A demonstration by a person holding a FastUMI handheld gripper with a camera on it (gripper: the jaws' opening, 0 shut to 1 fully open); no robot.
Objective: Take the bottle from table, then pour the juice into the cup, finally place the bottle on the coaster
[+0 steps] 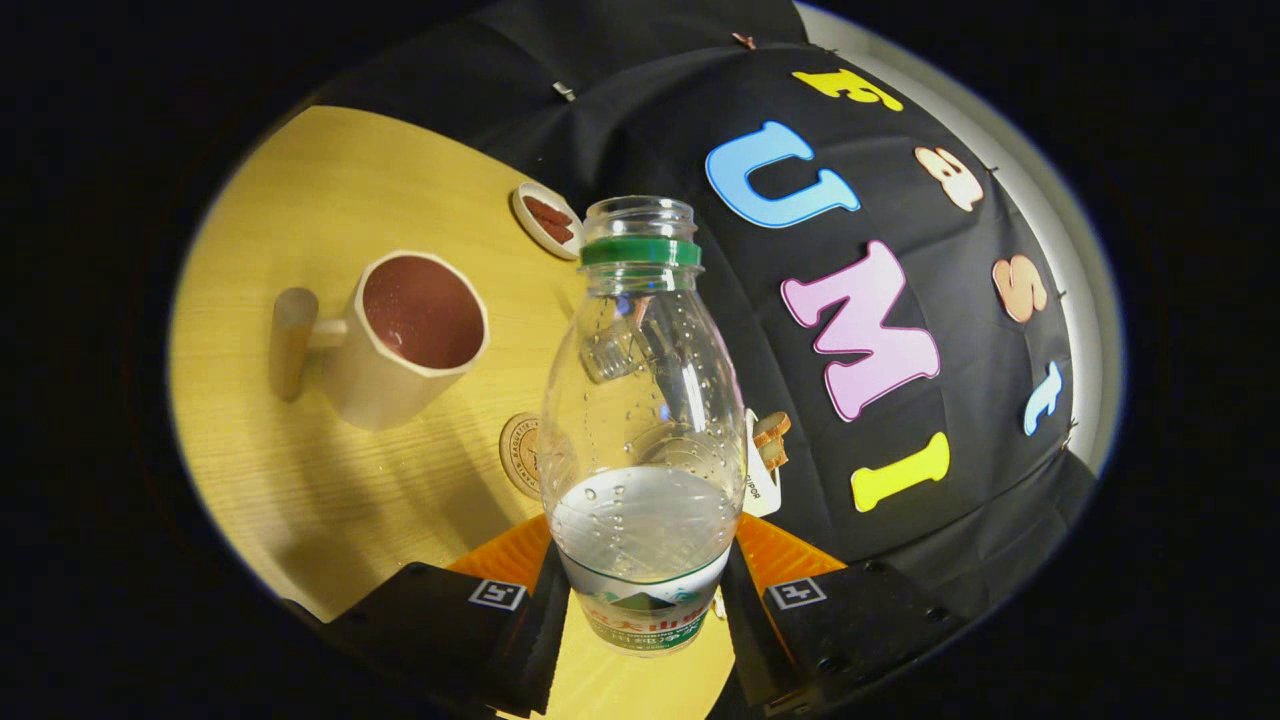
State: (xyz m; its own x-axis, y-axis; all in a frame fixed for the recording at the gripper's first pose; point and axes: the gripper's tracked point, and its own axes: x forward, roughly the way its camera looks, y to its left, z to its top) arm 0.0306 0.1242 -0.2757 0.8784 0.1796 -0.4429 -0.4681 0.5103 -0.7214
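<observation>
A clear plastic bottle [640, 420] with a green neck ring and no cap stands between my two fingers, a little clear liquid low in it. My gripper [640, 590] is shut on the bottle's lower body, just above its label. The view is tilted, and the bottle is held above the wooden table [300, 200]. Beyond and to the left sits a beige cup [405, 335] with a dark red inside and a peg handle. A round wooden coaster [522, 453] lies just behind the bottle, partly hidden by it.
A small round dish [547, 219] with reddish-brown pieces lies beyond the cup near the booth's black cloth wall. A white tag and a small wooden piece [770, 440] sit right of the bottle at the table's far edge.
</observation>
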